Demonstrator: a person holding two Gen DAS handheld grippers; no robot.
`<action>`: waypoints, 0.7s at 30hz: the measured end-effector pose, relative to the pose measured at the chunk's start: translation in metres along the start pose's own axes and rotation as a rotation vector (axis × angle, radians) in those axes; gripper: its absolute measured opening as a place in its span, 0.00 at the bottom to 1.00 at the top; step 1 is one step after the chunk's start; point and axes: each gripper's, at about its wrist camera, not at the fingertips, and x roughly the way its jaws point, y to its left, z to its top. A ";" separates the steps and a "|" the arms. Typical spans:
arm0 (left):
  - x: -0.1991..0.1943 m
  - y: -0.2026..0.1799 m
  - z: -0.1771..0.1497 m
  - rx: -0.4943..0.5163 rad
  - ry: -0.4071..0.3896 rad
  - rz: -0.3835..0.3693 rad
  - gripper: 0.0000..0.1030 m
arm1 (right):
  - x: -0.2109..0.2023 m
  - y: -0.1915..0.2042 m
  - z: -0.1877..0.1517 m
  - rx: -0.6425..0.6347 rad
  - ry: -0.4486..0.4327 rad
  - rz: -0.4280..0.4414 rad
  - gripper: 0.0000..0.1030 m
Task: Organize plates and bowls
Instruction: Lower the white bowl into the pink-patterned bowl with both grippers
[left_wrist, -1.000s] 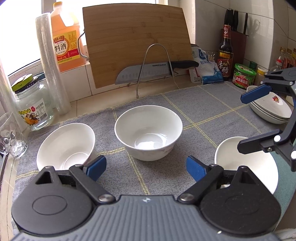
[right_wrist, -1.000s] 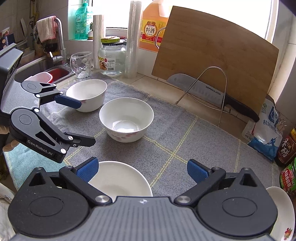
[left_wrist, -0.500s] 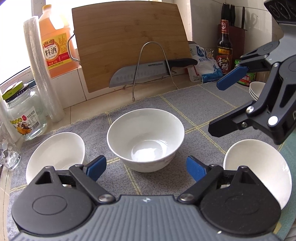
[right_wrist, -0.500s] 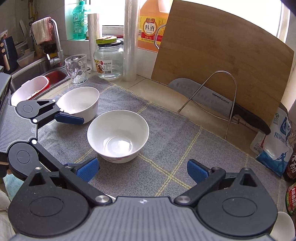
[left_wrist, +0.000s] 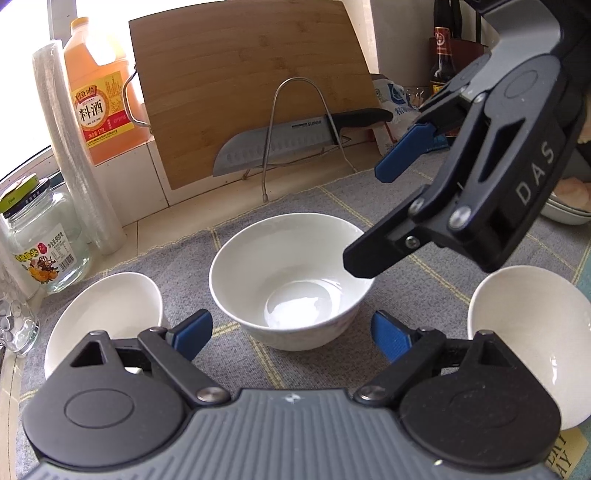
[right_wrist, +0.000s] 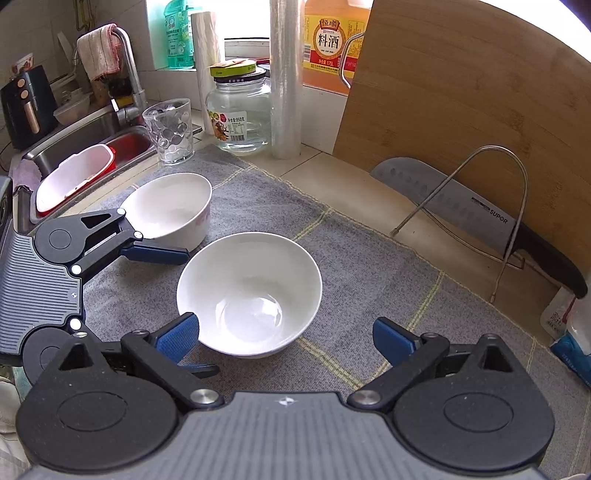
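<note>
Three white bowls stand on a grey mat (left_wrist: 406, 295). The middle bowl (left_wrist: 291, 280) (right_wrist: 249, 295) sits just ahead of both grippers. My left gripper (left_wrist: 291, 336) is open and empty, close in front of it. My right gripper (right_wrist: 286, 338) is open and empty; in the left wrist view it (left_wrist: 373, 214) hovers over the bowl's right rim. The left bowl (left_wrist: 107, 314) (right_wrist: 173, 210) is beside my left finger. The right bowl (left_wrist: 528, 332) lies at the right. A stack of plates (left_wrist: 565, 210) shows behind the right gripper.
A cutting board (left_wrist: 251, 92) and knife (left_wrist: 280, 144) lean on a wire rack at the back. A glass jar (left_wrist: 40, 236), film roll (left_wrist: 77, 147), wine jug (left_wrist: 99, 96) and glass cup (right_wrist: 170, 129) stand left. The sink (right_wrist: 88, 151) lies far left. Sauce bottles (left_wrist: 443, 55) stand back right.
Both grippers have moved closer to the middle bowl. The right gripper swung in from the right and now hangs over the bowl's right rim. Both stay open.
</note>
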 end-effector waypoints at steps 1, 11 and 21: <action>0.001 0.000 0.000 0.001 -0.003 -0.003 0.90 | 0.004 -0.001 0.003 -0.001 0.004 0.009 0.99; 0.009 0.010 0.004 -0.062 0.019 -0.036 0.88 | 0.027 0.000 0.018 -0.027 0.039 0.061 0.95; 0.010 0.011 0.005 -0.080 0.000 -0.037 0.84 | 0.041 -0.001 0.021 -0.026 0.071 0.098 0.86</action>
